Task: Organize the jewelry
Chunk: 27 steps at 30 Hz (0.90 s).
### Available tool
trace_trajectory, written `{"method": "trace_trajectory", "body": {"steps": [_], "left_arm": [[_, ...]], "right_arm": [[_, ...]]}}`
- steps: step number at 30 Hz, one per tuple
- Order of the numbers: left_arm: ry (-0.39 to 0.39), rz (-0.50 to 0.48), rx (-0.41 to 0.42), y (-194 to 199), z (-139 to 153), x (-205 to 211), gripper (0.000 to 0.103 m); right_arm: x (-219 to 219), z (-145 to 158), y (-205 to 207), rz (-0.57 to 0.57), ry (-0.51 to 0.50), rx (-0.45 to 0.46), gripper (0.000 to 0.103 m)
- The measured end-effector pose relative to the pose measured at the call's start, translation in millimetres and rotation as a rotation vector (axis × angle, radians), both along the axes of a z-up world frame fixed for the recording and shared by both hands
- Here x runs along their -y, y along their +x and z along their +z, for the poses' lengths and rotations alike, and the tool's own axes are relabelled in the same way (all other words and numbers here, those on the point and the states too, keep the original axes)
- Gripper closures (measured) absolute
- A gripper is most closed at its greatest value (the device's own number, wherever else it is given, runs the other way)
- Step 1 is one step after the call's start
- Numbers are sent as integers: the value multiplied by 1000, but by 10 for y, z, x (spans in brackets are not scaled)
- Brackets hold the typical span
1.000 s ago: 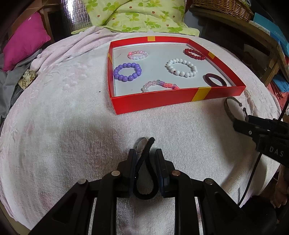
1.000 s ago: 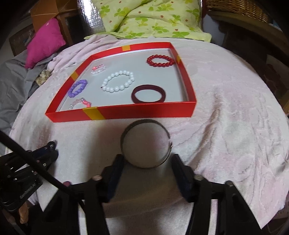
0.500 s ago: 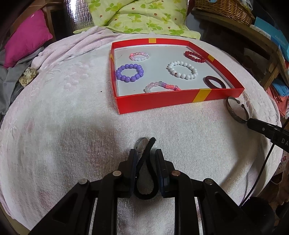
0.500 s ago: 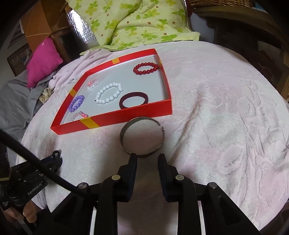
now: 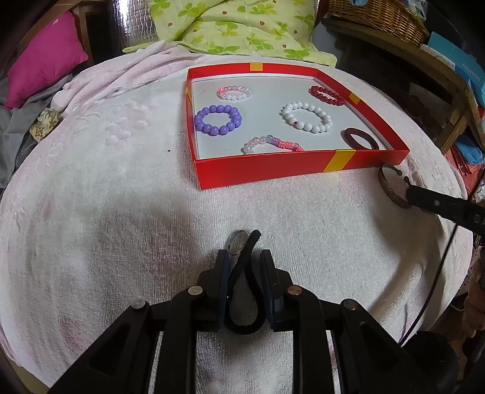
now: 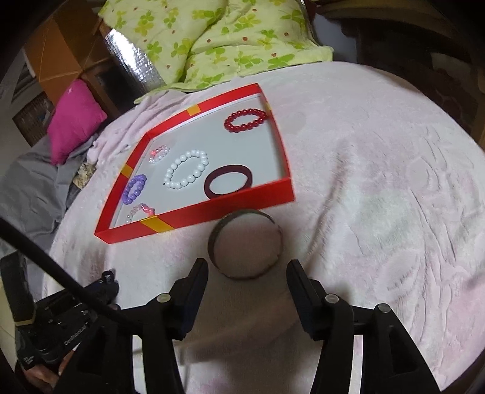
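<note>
Surface: a pale pink towel (image 5: pixel 121 188) covers a rounded table top and hangs in folds at the far left.
Room: a green flowered quilt (image 5: pixel 242 27) lies behind the table; a pink cushion (image 5: pixel 42 57) sits at the far left; a wicker basket (image 5: pixel 376 18) stands on a wooden shelf at the upper right.
Tray: a shallow red box (image 5: pixel 272 172) with yellow marks on its walls and a pale floor rests on the towel.
Tray contents: a purple bead bracelet (image 5: pixel 217 119), a white bead bracelet (image 5: pixel 306 117), a red bead bracelet (image 5: pixel 327 95), a pink-and-white bead bracelet (image 5: pixel 234 92), a mixed clear-and-pink bracelet (image 5: pixel 272 145) and a dark maroon bangle (image 5: pixel 360 138) lie apart from one another on its floor.
Metal cuff: an open brown band (image 6: pixel 245 244) lies flat on the towel, just beside the tray's near wall.
Black cord: a loop (image 5: pixel 244 291) with a silver clasp (image 5: pixel 238 241) at its tip.
Left gripper (image 5: pixel 244 260): tilted downward over the towel, its jaws clamped on the black cord, the loop bulging behind them.
Right gripper (image 6: pixel 247 268): tilted downward, its jaws have just been opening and stand apart, with the near edge of the metal cuff between the tips, neither pad pressing on it.
</note>
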State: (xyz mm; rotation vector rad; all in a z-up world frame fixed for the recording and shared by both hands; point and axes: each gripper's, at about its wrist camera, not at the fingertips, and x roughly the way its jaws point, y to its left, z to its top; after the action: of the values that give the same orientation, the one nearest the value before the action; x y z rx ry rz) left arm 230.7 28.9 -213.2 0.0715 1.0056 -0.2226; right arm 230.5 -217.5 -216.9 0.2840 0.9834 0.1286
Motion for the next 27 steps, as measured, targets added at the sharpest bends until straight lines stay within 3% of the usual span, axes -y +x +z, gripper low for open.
{"method": "trace_trajectory", "body": {"steps": [8,13,19,27], "left_arm": [[-1,-1,0,7,-4,5,82],[-1,0,0,6,-2,6,82],[1,0,0,7,-3,9,82],[-2,1,-1,5,-3,1,82]], "right_arm": [[-252,-53,206,16,-126,-39,32],[-374,-93,232,28,-239,-26,38],[-284,-70,186,59,-210,-28,39],[-179,-55,-3,220,-159,-12,38]]}}
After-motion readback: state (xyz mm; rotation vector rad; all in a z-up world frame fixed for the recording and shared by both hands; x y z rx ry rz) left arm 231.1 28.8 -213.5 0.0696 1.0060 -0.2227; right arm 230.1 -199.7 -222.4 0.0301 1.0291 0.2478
